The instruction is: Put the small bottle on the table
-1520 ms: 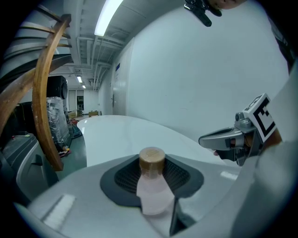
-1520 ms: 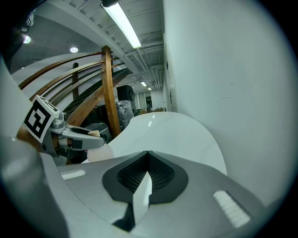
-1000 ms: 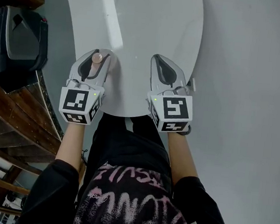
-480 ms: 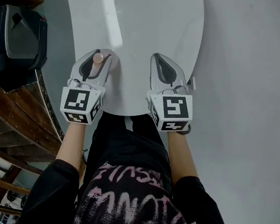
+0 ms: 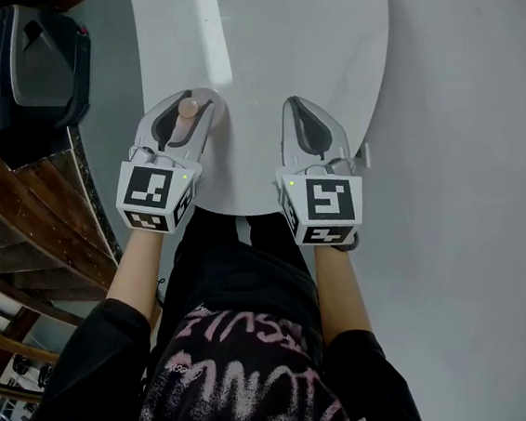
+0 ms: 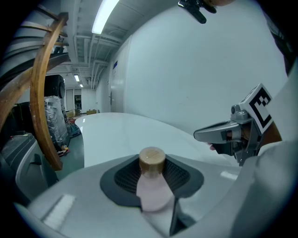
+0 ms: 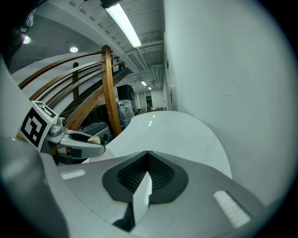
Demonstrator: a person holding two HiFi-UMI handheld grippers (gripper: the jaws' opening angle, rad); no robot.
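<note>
Left claw (image 5: 189, 100) pinching small bottle (image 6: 152, 182), tan cap up, over near-left edge of tabletop (image 5: 280, 48). We see claw crept slightly forward in last second, grip unchanged. Right claw (image 5: 304, 108) pressed together, empty. Bottle not yet released; set-down looks close.

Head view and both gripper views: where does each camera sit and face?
Head view: on the person's head, steeply down at the table; forearms, left hand-held gripper, right hand-held gripper show.
Left gripper view: on that gripper, along jaws shut on the small bottle.
Right gripper view: on that gripper, along shut, empty jaws.
Shared: each gripper view shows the other gripper.
</note>
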